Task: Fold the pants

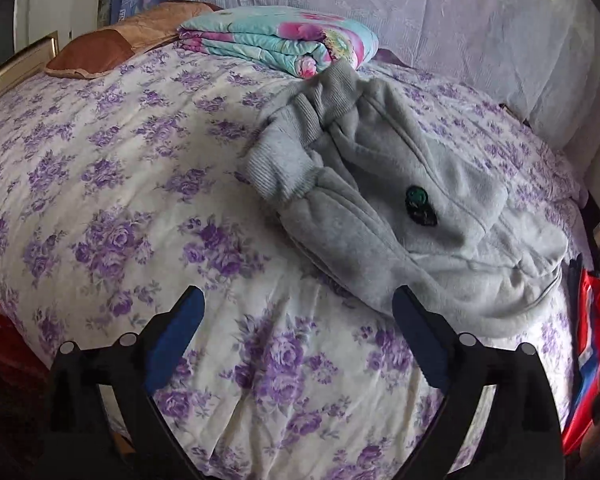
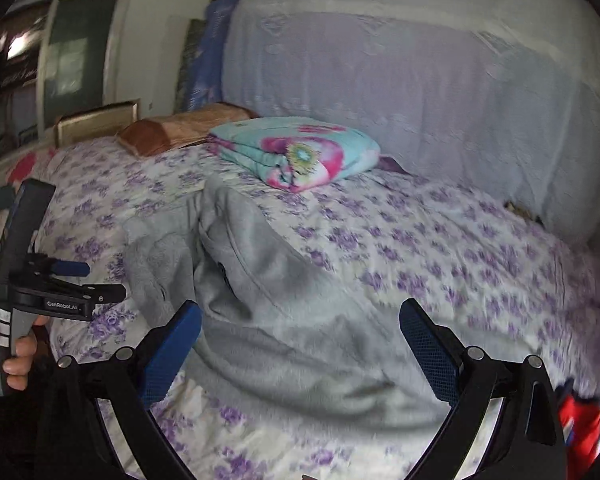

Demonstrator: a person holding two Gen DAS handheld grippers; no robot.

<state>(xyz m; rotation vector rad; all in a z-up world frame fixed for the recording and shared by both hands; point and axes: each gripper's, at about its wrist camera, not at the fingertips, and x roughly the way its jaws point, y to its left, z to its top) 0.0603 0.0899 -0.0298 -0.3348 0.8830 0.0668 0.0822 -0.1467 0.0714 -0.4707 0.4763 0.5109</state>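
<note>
Grey fleece pants (image 1: 400,216) lie bunched up on my bed (image 1: 100,184), on the purple flower cover, not folded flat. Their ribbed cuffs point at the folded flowery blanket (image 1: 284,40) near the brown pillow (image 1: 100,52). My left tool (image 1: 298,308) has its blue pads wide apart, holding nothing. My right tool (image 2: 300,324) is wide apart too, above the pants.
</note>
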